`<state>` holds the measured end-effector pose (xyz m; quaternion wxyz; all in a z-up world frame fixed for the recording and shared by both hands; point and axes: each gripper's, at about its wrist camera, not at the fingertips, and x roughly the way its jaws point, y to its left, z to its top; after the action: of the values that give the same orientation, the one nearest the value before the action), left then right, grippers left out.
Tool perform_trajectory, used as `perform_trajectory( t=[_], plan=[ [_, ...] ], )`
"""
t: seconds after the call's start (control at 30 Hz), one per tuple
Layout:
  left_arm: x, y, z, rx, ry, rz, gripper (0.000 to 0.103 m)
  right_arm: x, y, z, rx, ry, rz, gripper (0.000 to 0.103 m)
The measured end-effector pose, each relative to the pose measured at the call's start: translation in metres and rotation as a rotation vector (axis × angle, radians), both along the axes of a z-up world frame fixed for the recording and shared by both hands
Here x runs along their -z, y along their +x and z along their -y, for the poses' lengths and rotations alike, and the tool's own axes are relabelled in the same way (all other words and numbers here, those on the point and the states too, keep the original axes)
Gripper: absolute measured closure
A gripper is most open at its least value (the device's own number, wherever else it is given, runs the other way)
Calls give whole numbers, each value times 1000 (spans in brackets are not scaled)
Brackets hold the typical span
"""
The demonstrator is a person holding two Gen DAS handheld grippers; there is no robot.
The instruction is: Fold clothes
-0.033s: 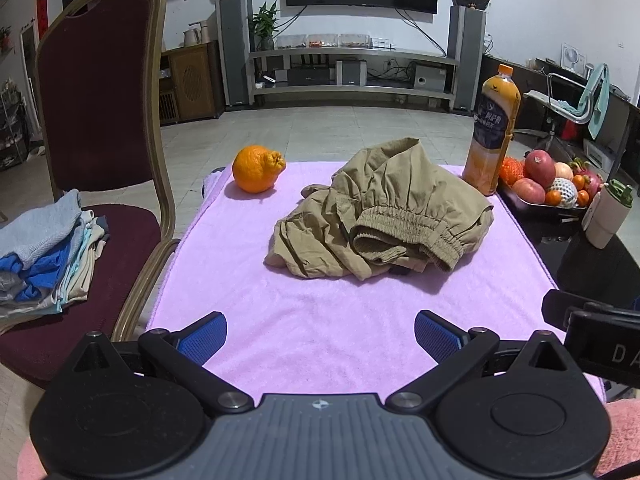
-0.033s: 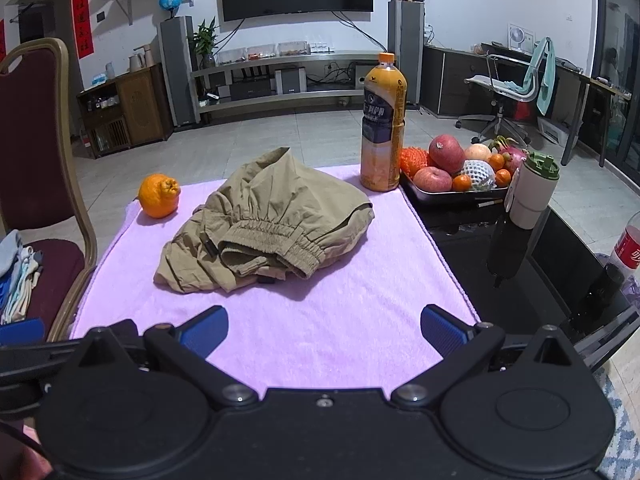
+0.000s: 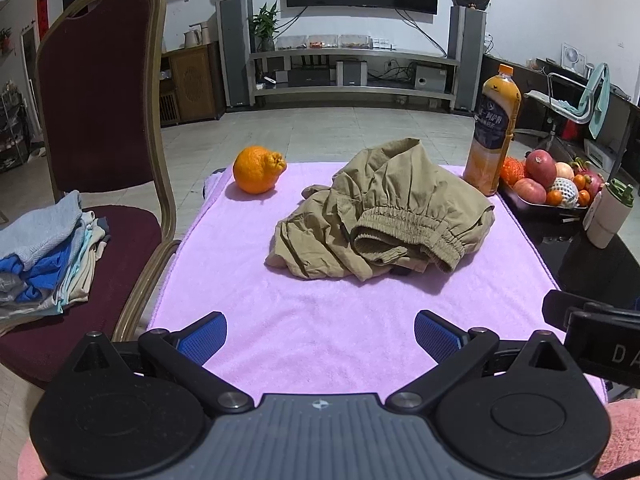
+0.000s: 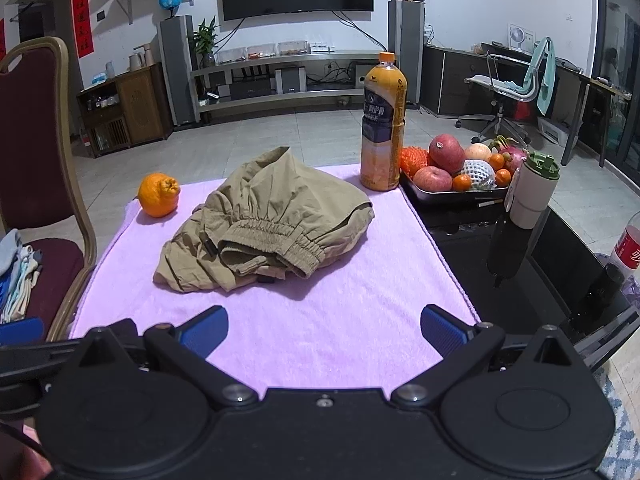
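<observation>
On the pink towel (image 3: 320,320) covering the surface, a crumpled pair of tan trousers (image 3: 384,216) lies in a heap near the middle, its elastic waistband turned toward me. My left tool (image 3: 320,334) hovers over the near edge of the towel with its blue-padded fingers spread wide and nothing between them. My right tool (image 4: 324,328) sits beside it, likewise spread wide and holding nothing, well short of the trousers. An orange (image 3: 258,169) rests on the far left corner of the towel, apart from the trousers. A tall juice bottle (image 4: 383,122) stands upright at the far right edge, just beside a tray of fruit (image 4: 460,196) on the dark part of the surface. A pale cup with a green lid (image 4: 534,190) stands near the tray. To the left, a chair (image 3: 100,92) holds a stack of folded clothes (image 3: 44,252) on its seat.
</observation>
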<state>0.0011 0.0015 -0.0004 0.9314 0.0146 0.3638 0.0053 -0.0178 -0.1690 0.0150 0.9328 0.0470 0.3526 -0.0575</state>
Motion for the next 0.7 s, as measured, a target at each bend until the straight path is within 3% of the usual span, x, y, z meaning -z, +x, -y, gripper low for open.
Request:
perform_trajectory(
  t=[0.2,0.7],
  plan=[
    [1,4,-5,0,-22,-6,1,3,2,-2,1,-21,-7,0],
    [5,5,2,-1,10,-3,1,5,5,2,-2,-3,-15,0]
  ],
)
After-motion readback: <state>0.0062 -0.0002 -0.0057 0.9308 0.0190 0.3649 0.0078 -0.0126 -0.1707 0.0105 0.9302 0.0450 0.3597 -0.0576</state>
